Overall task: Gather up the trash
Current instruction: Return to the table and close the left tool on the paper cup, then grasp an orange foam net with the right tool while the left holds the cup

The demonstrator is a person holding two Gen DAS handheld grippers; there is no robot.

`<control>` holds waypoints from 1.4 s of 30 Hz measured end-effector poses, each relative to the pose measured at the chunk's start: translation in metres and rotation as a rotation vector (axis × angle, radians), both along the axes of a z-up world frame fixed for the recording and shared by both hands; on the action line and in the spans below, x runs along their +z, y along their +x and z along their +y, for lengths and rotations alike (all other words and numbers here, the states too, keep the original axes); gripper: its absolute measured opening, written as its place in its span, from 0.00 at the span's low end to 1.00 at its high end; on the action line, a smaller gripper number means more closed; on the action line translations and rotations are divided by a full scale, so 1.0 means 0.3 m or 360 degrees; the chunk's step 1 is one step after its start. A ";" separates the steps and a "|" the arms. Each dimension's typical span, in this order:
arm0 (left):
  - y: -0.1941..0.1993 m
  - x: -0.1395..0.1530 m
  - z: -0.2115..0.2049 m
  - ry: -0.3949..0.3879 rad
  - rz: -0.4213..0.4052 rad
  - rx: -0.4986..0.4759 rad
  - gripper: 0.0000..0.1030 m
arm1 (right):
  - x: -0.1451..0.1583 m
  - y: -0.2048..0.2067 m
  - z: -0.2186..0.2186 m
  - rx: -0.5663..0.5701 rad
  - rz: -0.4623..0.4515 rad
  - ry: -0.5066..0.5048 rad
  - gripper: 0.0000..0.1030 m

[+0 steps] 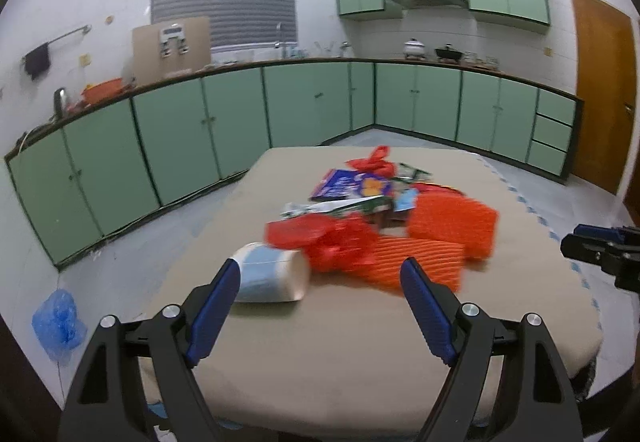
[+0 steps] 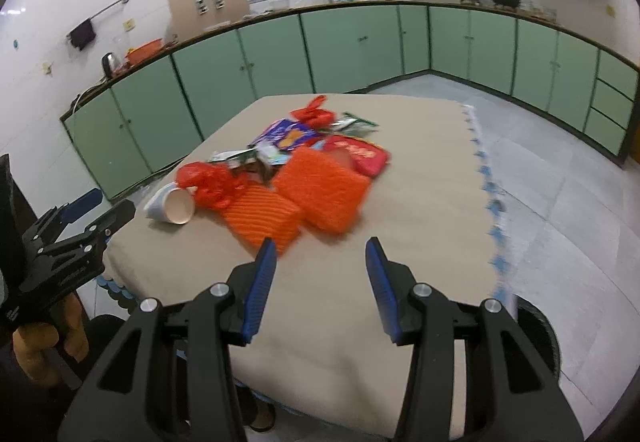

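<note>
A heap of trash lies on the beige-covered table point(image 1: 340, 342): a tipped white-and-blue paper cup point(image 1: 272, 278), a crumpled red plastic bag point(image 1: 324, 238), two orange ribbed pads point(image 1: 452, 226), a purple snack packet point(image 1: 352, 184) and a red pouch point(image 2: 356, 154). My left gripper point(image 1: 320, 278) is open and empty, just short of the cup. My right gripper point(image 2: 320, 254) is open and empty above the table's near part, in front of the orange pads point(image 2: 320, 190). The cup point(image 2: 172, 204) lies at the heap's left.
Green cabinets point(image 1: 200, 134) line the walls under a cluttered counter. A blue plastic bag point(image 1: 58, 318) lies on the floor at the left. A brown door point(image 1: 600, 90) is at the right. The left gripper's body point(image 2: 68, 246) shows at the left edge of the right wrist view.
</note>
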State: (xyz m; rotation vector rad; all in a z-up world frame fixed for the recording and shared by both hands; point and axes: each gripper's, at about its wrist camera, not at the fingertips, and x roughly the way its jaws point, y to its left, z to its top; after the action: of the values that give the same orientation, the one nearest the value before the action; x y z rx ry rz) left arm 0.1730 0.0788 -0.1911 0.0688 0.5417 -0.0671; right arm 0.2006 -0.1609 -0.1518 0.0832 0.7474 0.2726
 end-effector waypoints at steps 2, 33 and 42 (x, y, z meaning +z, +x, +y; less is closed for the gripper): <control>0.029 -0.028 0.037 -0.0017 0.0019 0.0012 0.78 | -0.003 0.019 0.050 0.0027 0.0003 -0.0015 0.44; 0.276 -0.289 0.236 -0.0171 0.0284 -0.0157 0.80 | -0.094 0.142 0.300 0.0023 0.0078 -0.0121 0.45; 0.207 -0.232 0.230 -0.0184 0.0176 -0.0114 0.72 | -0.145 0.148 0.281 0.0007 0.0106 -0.0118 0.45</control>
State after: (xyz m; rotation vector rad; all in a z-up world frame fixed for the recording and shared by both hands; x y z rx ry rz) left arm 0.2352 0.1477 -0.2607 -0.0282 0.6447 -0.1728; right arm 0.2450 -0.0766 -0.1952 0.0204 0.8232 0.2469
